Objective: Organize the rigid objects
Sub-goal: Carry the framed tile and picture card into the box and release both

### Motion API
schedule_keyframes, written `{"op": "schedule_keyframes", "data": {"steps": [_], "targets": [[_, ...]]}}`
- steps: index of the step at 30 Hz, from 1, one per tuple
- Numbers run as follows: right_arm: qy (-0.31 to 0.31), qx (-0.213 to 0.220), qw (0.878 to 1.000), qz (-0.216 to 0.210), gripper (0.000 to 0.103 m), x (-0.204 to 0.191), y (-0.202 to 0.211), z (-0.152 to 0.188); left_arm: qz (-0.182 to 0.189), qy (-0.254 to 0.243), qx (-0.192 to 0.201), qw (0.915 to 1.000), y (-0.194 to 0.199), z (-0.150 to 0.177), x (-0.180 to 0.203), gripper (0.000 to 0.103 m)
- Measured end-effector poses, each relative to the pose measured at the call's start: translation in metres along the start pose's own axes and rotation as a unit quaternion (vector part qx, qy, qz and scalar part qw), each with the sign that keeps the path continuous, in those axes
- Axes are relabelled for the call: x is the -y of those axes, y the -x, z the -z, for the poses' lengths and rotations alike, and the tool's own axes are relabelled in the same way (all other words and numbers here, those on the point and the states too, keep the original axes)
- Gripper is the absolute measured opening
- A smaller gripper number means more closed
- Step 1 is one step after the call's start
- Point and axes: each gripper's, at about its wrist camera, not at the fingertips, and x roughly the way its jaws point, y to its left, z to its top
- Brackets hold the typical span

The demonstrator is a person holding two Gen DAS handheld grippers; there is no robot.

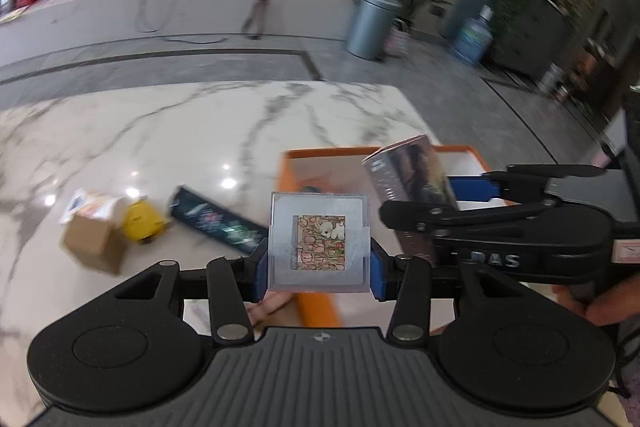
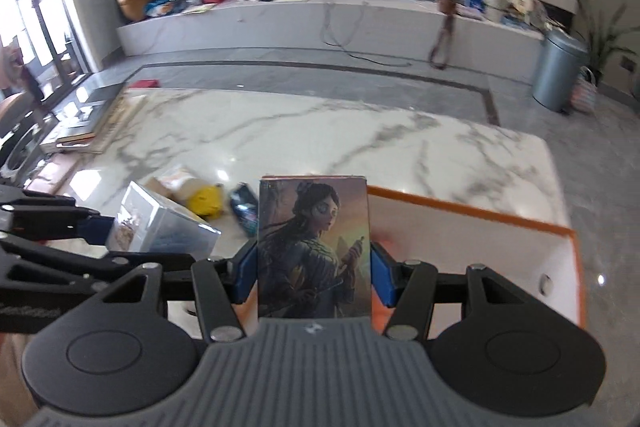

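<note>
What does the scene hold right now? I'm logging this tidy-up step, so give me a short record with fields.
left gripper: shut on clear case with a cartoon picture
right gripper: shut on portrait box
tray: orange rim, white inside, on the table's right side
table: white marble
loose items: brown carton, yellow object, dark tube, lying left of the tray

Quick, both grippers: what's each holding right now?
Left gripper: shut on the clear box.
Right gripper: shut on the picture box.
</note>
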Motion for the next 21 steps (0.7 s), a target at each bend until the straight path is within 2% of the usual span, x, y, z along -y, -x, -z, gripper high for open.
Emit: {"op": "schedule_keyframes", "data": {"steps": [5,12,18,21], "targets": [[-0.049,-0.028,0.998,0.012,0.057,0.043,-0.008,0.015,0.014,-0.047,-0.036,0.9981,-0.031,-0.004,0.030,0.053],[-0.088,-0.078,0.993,0.011,0.057,0.077,-0.035,0.042,0.002,-0.100,-0.097,0.9903,-0.069,0.006,0.051,0.053],[-0.103,-0.108,0.989,0.007,0.057,0.092,-0.056,0.056,-0.012,-0.164,-0.130,0.9778,-0.095,0.016,0.066,0.053],[-0.102,-0.120,0.987,0.003,0.057,0.095,-0.065,0.060,-0.026,-0.199,-0.144,0.9690,-0.107,0.020,0.071,0.053]]}}
